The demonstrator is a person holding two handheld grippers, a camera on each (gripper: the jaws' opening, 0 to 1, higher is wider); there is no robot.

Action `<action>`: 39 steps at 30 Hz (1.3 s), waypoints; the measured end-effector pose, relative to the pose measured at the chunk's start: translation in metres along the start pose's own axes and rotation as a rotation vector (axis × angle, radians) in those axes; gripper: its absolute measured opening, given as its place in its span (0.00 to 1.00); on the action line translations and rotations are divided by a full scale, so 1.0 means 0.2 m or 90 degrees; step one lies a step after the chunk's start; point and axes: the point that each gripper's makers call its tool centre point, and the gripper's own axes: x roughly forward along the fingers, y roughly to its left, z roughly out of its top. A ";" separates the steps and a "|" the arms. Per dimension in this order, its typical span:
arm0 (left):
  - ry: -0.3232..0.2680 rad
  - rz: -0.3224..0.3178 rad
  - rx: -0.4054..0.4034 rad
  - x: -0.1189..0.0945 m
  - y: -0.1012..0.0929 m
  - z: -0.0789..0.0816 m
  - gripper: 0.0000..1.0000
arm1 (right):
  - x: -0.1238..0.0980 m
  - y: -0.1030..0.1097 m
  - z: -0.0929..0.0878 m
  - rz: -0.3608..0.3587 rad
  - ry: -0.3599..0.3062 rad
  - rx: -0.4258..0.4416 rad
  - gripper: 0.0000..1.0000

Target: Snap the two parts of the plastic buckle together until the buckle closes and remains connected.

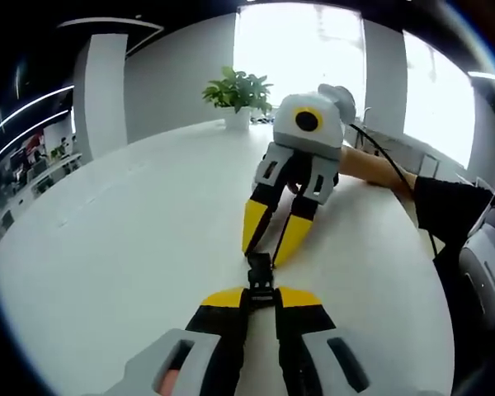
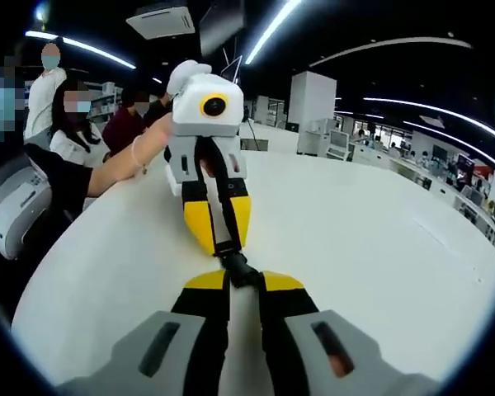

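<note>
My left tool [image 1: 261,295] and right tool [image 2: 246,280] each grip one buckle [image 1: 259,271] end above the white worktop [image 1: 132,239].

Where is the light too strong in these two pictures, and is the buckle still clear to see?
In the left gripper view the windows are blown out white, yet the buckle stays sharp against the white table. In the right gripper view ceiling light strips glare, and the buckle shows dark and clear; both views bend straight lines.

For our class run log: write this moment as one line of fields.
left gripper: shut on buckle | right gripper: shut on buckle | table: white | potted plant: far edge
</note>
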 end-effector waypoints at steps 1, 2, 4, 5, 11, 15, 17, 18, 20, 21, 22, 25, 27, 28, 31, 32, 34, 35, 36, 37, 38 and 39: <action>0.000 -0.001 0.002 -0.01 0.01 0.00 0.12 | 0.00 0.00 0.00 0.002 -0.002 0.002 0.14; 0.000 -0.002 0.005 -0.01 0.02 0.00 0.12 | 0.00 0.00 0.00 0.006 -0.004 0.009 0.14; -0.001 -0.006 0.005 -0.02 0.03 0.01 0.12 | 0.00 0.00 0.00 0.009 -0.006 0.007 0.12; 0.000 -0.008 0.007 -0.02 0.03 0.01 0.12 | 0.00 0.01 0.00 0.011 -0.006 0.004 0.12; -0.003 -0.016 0.007 -0.05 0.10 0.02 0.12 | 0.00 0.02 -0.01 0.011 -0.003 0.010 0.11; -0.001 -0.007 0.012 -0.05 0.11 0.03 0.12 | -0.01 0.01 -0.02 -0.002 0.008 0.021 0.11; 0.001 -0.003 0.011 -0.05 0.10 0.02 0.12 | 0.00 0.01 -0.02 -0.008 0.011 0.029 0.10; 0.002 0.000 0.011 -0.04 0.09 0.02 0.11 | 0.00 0.00 -0.02 -0.010 0.010 0.032 0.10; 0.004 0.005 0.011 -0.03 0.06 0.02 0.11 | 0.00 0.00 -0.02 -0.014 0.010 0.037 0.10; 0.005 0.005 0.012 -0.02 0.05 0.01 0.11 | 0.00 0.00 -0.02 -0.015 0.010 0.038 0.10; 0.005 0.006 0.013 -0.01 0.04 0.01 0.11 | 0.00 0.00 -0.02 -0.015 0.011 0.040 0.10; 0.007 0.009 0.012 0.01 0.00 0.00 0.11 | 0.01 0.00 -0.01 -0.024 0.015 0.050 0.10; 0.008 0.012 0.010 0.01 -0.01 0.00 0.11 | 0.02 0.00 -0.01 -0.035 0.017 0.054 0.10; 0.009 0.014 0.010 0.01 -0.02 0.00 0.11 | 0.02 0.01 -0.01 -0.040 0.018 0.055 0.09; 0.012 0.021 0.002 0.02 -0.03 -0.01 0.11 | 0.03 0.01 -0.01 -0.052 0.023 0.051 0.09; 0.013 0.024 0.002 0.03 -0.04 -0.01 0.11 | 0.03 0.01 -0.01 -0.055 0.023 0.049 0.09; 0.014 0.029 0.002 0.03 -0.04 -0.01 0.11 | 0.04 0.01 -0.01 -0.065 0.024 0.049 0.09; 0.014 0.030 0.004 0.03 -0.04 -0.01 0.11 | 0.04 0.01 -0.01 -0.068 0.025 0.047 0.09; 0.013 0.029 0.005 0.03 -0.04 -0.01 0.11 | 0.04 0.00 -0.01 -0.070 0.025 0.045 0.09; 0.012 0.029 0.004 0.03 -0.04 -0.01 0.11 | 0.04 0.00 -0.01 -0.072 0.026 0.043 0.09; 0.010 0.029 0.003 0.04 -0.04 -0.01 0.11 | 0.04 0.00 -0.01 -0.076 0.026 0.045 0.09; 0.010 0.029 0.002 0.04 -0.03 -0.01 0.11 | 0.04 0.00 -0.01 -0.081 0.025 0.049 0.09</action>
